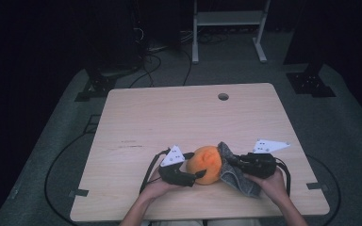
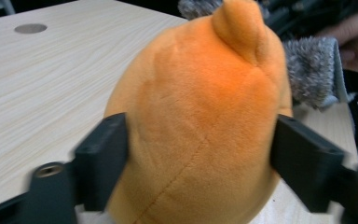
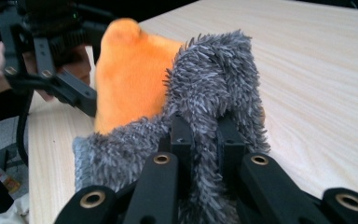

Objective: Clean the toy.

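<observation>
Wooden table (image 1: 169,113), bare apart from a small round hole far side. Near my edge, centre: orange plush toy (image 1: 207,164), rounded, with a little ear nub on top. Soft and light by the look, so it should squash under pressure, no risk of breaking. My left gripper (image 2: 198,154) has its jaws spread wide around the toy's body, both pressing into the fur at its widest part; that's a fair hold, low and central. Grey fuzzy cloth (image 3: 214,107) drapes against the toy's right side. My right gripper (image 3: 204,140) pinches a fold of that cloth, jaws nearly together. Cloth is limp, will sag. Whether it's attached to the toy, can't tell.
</observation>
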`<state>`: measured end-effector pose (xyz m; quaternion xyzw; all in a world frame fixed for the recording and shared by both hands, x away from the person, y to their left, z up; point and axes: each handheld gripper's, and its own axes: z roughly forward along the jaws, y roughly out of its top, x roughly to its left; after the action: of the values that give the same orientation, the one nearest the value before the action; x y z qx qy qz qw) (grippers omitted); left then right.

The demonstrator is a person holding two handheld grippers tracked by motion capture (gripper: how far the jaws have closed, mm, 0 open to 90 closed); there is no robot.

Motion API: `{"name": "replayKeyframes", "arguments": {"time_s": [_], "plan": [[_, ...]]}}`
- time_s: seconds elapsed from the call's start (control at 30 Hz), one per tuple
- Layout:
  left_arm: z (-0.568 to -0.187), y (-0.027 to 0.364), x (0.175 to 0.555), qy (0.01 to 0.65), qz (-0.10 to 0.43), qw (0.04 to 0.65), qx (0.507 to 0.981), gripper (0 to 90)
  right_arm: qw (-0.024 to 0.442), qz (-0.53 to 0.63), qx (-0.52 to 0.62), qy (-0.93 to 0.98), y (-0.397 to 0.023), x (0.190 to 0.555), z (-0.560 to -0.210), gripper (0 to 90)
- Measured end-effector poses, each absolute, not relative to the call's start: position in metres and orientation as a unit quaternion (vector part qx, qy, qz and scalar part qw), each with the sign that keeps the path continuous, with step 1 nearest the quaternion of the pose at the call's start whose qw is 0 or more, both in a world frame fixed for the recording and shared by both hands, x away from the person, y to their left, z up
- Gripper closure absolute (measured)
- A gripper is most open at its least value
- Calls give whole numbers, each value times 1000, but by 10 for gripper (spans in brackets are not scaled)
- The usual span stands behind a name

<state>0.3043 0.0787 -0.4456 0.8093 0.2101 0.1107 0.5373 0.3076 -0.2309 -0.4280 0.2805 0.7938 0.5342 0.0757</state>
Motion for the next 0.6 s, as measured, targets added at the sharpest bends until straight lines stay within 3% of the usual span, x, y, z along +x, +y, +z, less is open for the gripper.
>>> {"name": "replayKeyframes", "arguments": {"time_s": [0.17,0.5,0.6], "plan": [[-438,75,300,219,122,536,806,443,74,577,231,780,-219,295,-408,805],[-429,84,299,238,96,539,802,467,63,539,278,793,-221,307,-428,805],[-429,81,299,239,101,537,802,463,71,556,270,783,-223,303,-420,805]]}}
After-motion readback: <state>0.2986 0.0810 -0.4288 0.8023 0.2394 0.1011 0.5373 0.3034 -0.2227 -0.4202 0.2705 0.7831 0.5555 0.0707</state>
